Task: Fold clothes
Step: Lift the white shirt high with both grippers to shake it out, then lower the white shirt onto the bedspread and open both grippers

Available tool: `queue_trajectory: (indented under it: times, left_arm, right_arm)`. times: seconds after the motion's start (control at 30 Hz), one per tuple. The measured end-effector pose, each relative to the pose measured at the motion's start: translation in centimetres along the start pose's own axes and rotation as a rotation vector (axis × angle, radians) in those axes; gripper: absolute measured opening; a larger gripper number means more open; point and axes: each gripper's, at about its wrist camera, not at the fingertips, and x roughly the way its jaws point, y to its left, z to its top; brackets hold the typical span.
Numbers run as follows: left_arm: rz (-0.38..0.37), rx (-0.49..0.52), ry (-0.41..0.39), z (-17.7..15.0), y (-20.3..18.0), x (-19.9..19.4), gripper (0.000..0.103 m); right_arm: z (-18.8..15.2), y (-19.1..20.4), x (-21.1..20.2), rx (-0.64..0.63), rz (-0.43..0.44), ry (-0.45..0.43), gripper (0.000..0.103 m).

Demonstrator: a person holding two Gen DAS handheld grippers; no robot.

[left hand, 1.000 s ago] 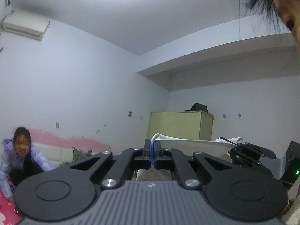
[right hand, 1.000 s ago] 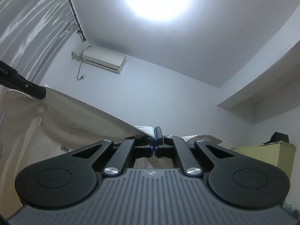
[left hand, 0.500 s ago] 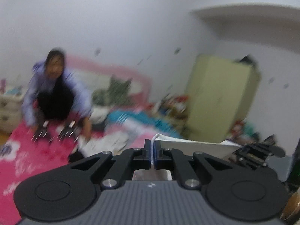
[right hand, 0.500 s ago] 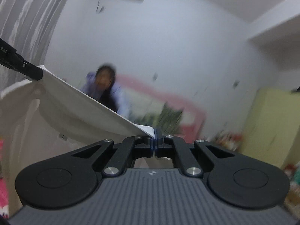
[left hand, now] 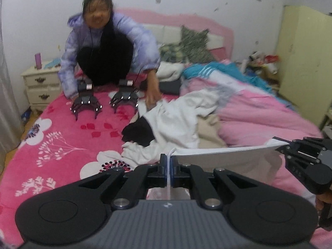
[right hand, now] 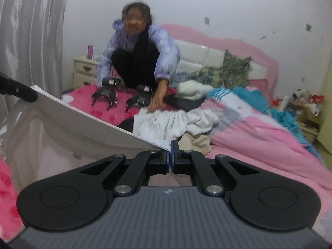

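Two tongs clamped on one white garment [right hand: 87, 128]: left tongs [left hand: 168, 159] pinching its near edge, right tongs [right hand: 171, 145] pinching the opposite corner, cloth stretched taut between and sagging below. Beyond both tongs, heaped white clothes [left hand: 182, 116] on a pink bed [left hand: 62, 141]. Farther off, a person in a lilac jacket [right hand: 137, 47] crouched behind two spare grippers [left hand: 103, 101], one hand on the heap.
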Motion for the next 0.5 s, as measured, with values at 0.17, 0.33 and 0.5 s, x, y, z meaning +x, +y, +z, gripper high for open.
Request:
queue_trajectory:
  times: [0.17,0.33,0.5]
  left_arm:
    - [0.023,0.046,0.059,-2.9,0.9,10.1,0.003]
    - [-0.011,0.056,0.190,-7.2,2.2,18.8,0.008]
    - [-0.046,-0.053,0.292,-11.0,4.2,23.5,0.038]
  right_arm:
    - [-4.9,0.7,7.7,-0.043,-0.002,0.070,0.000]
    - [-10.4,2.5,14.5,-0.068,-0.006,0.182,0.000]
    - [-15.3,4.6,20.1,-0.078,0.018,0.278,0.003]
